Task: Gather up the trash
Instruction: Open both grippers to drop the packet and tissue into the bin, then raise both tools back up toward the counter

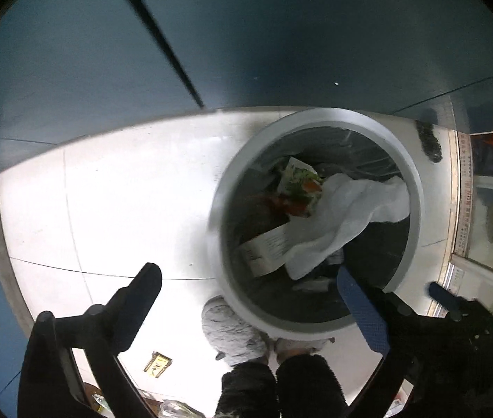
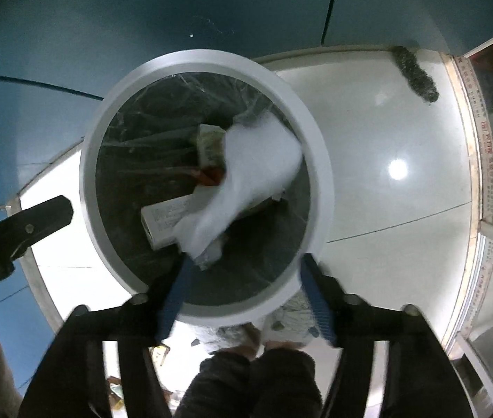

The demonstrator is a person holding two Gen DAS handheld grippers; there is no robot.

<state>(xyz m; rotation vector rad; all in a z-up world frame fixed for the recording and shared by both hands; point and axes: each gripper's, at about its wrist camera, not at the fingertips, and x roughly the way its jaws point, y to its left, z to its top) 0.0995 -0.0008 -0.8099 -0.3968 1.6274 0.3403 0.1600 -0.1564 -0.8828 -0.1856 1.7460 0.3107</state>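
Note:
A round grey trash bin (image 1: 232, 177) (image 2: 316, 132) with a dark liner stands on the white floor. Inside lie a white tissue (image 1: 354, 216) (image 2: 257, 174), a white printed box (image 1: 267, 247) (image 2: 163, 219) and a colourful wrapper (image 1: 298, 184) (image 2: 208, 142). My left gripper (image 1: 246, 289) is open and empty, over the bin's near-left rim. My right gripper (image 2: 243, 268) is open over the bin's near edge; the tissue's lower end hangs just by its left fingertip (image 2: 180, 271), apparently free of both pads. The right gripper also shows in the left wrist view (image 1: 399, 296).
Blue cabinet fronts (image 1: 107, 52) rise behind the bin. A dark scrubber (image 1: 429, 141) (image 2: 415, 73) lies on the floor at the far right. Glass panels with a ruler-marked frame (image 2: 479, 139) stand at right. A small yellow scrap (image 1: 157, 364) lies near my slippered feet (image 1: 225, 331).

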